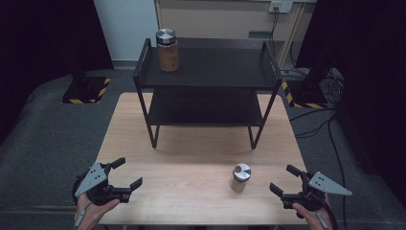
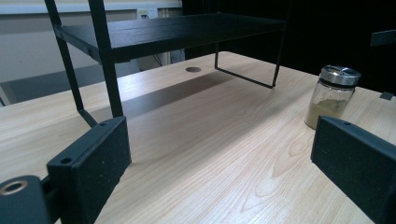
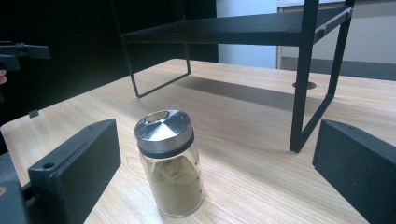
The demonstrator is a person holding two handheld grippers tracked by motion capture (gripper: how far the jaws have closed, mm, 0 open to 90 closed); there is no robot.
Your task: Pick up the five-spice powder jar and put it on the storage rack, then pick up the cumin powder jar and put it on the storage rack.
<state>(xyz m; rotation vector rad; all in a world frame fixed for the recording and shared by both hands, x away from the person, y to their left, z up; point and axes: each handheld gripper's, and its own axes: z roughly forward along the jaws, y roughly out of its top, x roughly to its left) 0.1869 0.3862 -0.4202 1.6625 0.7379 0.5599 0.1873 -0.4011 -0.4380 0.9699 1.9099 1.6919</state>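
Both claws, left (image 1: 125, 173) and right (image 1: 285, 178), gape empty; spice jar (image 1: 240, 178) stands upright (lid up) between them.

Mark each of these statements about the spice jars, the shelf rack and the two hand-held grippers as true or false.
1. A spice jar stands on the top shelf of the black shelf rack. True.
2. The spice jar on the table lies on its side. False: it stands upright.
3. The right hand-held gripper is shut on the jar on the table. False: its jaws are open, apart from the jar.
4. The left hand-held gripper is open and holds nothing. True.
5. The jar on the table has a red plastic cap. False: its cap is silver metal.
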